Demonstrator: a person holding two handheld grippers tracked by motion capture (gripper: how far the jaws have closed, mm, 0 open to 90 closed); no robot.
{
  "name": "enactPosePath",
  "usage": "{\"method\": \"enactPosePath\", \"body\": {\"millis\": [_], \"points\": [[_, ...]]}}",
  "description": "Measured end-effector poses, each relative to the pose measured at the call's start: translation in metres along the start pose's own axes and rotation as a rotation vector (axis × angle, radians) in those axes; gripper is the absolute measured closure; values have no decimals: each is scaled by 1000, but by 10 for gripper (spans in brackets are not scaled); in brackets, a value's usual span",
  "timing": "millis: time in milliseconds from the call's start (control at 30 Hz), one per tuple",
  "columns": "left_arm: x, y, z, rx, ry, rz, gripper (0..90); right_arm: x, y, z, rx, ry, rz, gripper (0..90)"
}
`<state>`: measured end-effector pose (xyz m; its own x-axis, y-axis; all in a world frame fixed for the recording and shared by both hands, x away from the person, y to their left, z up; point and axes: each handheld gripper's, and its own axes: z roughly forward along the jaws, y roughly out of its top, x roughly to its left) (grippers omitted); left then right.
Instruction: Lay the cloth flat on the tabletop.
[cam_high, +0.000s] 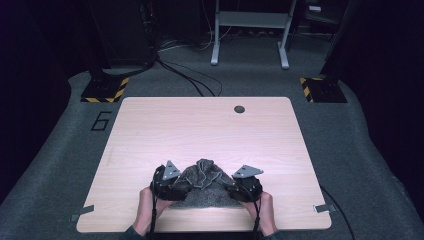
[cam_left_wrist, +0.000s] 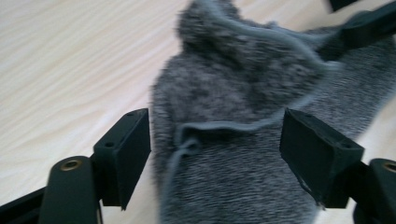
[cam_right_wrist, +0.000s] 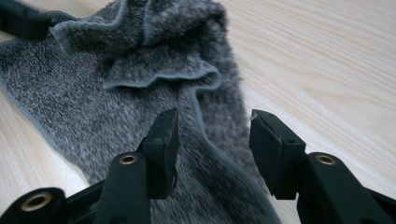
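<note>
Grey fuzzy towel (cam_high: 202, 182) bunched on smooth wood.

A large dark numeral "6" (cam_high: 101, 121) is marked on the grey carpet floor (cam_high: 60, 150), just left of the light wooden table (cam_high: 200, 125).

- Left gripper (cam_high: 176, 183): black body, grey three-cornered plate on top.
- Right gripper (cam_high: 235, 185): same build, black body, grey plate on top.
- Black cable trails from each gripper back over the hand.
- Jaws, left gripper view: two black blocky pads on black arms, brass-coloured insert in each arm; the right pad's edge looks chipped and rough.
- Jaws, right gripper view: black slab pads, matte, brass-coloured inserts at the arm joints, three visible.
- Left hand (cam_high: 146, 210), right hand (cam_high: 265, 212): no gloves, forearms bare; dark sleeve edge at the left wrist.
</note>
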<state>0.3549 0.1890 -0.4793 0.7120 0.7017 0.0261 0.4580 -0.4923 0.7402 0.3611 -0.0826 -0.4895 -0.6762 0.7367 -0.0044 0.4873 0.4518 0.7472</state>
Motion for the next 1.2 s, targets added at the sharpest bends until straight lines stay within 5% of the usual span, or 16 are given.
{"method": "enactPosePath", "body": {"millis": [167,233,333,467,500,533,667,1033,1100,1200], "points": [[-14,3,11,11,-17,40,214,6,6,16,35,15,-16,523],[-23,8,17,25,62,96,226,8,7,23,53,8,-13,615],[-26,11,19,-4,90,121,374,10,7,27,69,-3,-33,732],[-24,13,23,-27,92,126,614,10,5,26,69,-12,-38,785],[-22,13,23,-25,96,129,614,9,5,25,70,-11,-41,796],[-17,13,23,-34,86,121,733,8,3,22,63,-19,-30,821],[-9,13,15,-91,127,112,807,1,0,13,38,-42,1,842],[26,14,6,-114,100,-1,819,-27,-19,-16,15,-102,65,853],[30,14,6,-105,90,-13,820,-40,-27,-20,33,-163,93,855],[34,12,9,-97,79,-31,818,-48,-34,-22,53,-195,117,799]]}}
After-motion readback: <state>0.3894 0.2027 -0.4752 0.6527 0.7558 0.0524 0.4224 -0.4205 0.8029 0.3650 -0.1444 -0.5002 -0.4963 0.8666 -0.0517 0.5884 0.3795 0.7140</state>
